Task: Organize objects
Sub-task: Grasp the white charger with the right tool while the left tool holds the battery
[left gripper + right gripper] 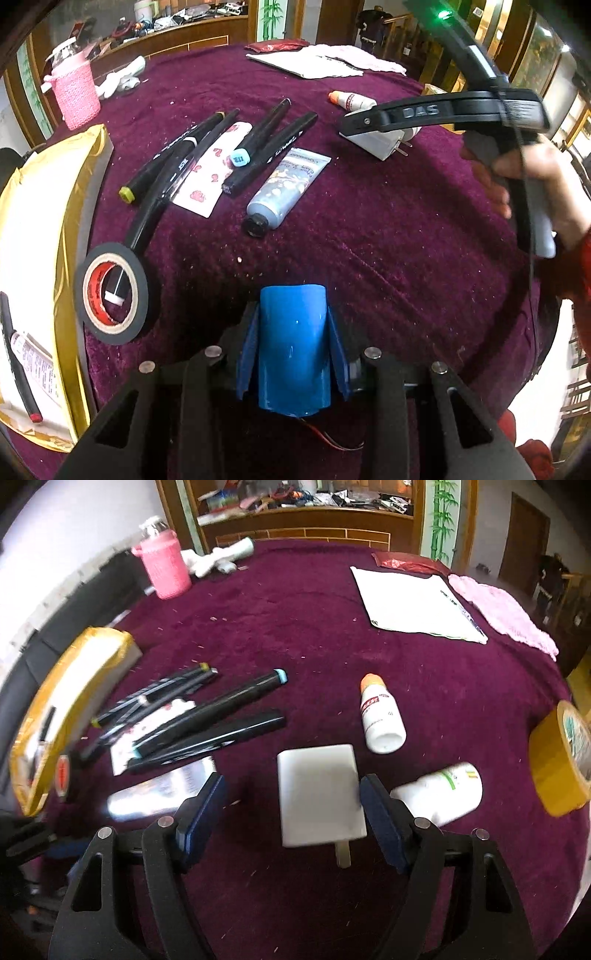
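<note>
My left gripper (293, 319) is shut on a glossy blue cylinder (293, 354), held upright above the maroon tablecloth; a thin red wire trails from its near end. My right gripper (290, 792) stands open around a white charger plug (319, 794) lying on the cloth with its metal prongs toward me. Its right pad is at the plug's edge and its left pad stands well clear. In the left wrist view the right gripper (354, 127), held by a hand, hangs over the same plug (376, 146).
Several black markers (207, 147) lie with a patterned card and a grey cream tube (284, 188). A black tape roll (114, 291) lies beside a gold-edged box (74, 206). Two white bottles (380, 716), a yellow tape roll (561, 764), a pink cup (164, 566) and papers (413, 602) lie around.
</note>
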The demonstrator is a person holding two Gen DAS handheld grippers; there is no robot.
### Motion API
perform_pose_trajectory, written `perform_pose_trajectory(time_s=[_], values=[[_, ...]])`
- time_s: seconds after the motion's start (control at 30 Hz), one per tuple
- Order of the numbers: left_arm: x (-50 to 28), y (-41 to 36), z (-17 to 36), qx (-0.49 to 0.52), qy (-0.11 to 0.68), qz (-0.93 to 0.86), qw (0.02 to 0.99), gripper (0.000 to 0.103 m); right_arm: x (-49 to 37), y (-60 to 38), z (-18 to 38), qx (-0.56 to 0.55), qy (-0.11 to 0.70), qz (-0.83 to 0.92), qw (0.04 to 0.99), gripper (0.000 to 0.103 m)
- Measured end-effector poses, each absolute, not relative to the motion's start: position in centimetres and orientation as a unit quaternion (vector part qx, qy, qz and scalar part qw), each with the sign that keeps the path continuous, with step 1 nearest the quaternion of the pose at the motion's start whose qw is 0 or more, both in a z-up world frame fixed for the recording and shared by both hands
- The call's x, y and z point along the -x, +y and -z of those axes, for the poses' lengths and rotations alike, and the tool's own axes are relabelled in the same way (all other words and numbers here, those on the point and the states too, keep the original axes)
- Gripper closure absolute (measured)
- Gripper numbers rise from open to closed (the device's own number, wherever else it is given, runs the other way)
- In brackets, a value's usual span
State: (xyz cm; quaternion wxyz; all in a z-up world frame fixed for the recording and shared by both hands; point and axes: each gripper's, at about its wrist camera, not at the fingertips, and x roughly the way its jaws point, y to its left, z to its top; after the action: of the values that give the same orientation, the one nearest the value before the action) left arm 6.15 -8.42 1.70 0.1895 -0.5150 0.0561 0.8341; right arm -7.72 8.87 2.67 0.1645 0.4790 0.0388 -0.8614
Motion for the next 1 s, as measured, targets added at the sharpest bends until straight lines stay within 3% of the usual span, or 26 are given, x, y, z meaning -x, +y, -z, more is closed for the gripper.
perform_pose_trajectory(time_s=[0.1, 0.27, 0.6, 0.7, 1.0], values=[[-6.3, -8.4, -1.7, 0.515, 0.057, -0.834, 0.188, 0.067, 8.6, 8.8, -2.1, -0.488, 0.051, 0.858, 0.150, 0.044], [-6.5, -8.7, -1.6, 0.515, 0.055, -0.835, 0.188, 0.067, 8.2, 9.3, -2.6, -0.484, 0.022, 0.859, 0.166, 0.045], [-6.9, -9.2, -1.6, 0.518, 0.061, -0.832, 0.187, 0.067, 9.1, 7.1, -0.6, -0.505, 0.087, 0.845, 0.153, 0.045], [-7.1, -9.3, -1.6, 0.520, 0.064, -0.831, 0.187, 0.067, 8.4, 7.3, -0.7, -0.502, 0.083, 0.848, 0.146, 0.057], [-7.8, -9.9, -1.7, 0.528, 0.070, -0.827, 0.179, 0.064, 3.8, 6.5, -0.8, -0.500, 0.079, 0.845, 0.171, 0.057]])
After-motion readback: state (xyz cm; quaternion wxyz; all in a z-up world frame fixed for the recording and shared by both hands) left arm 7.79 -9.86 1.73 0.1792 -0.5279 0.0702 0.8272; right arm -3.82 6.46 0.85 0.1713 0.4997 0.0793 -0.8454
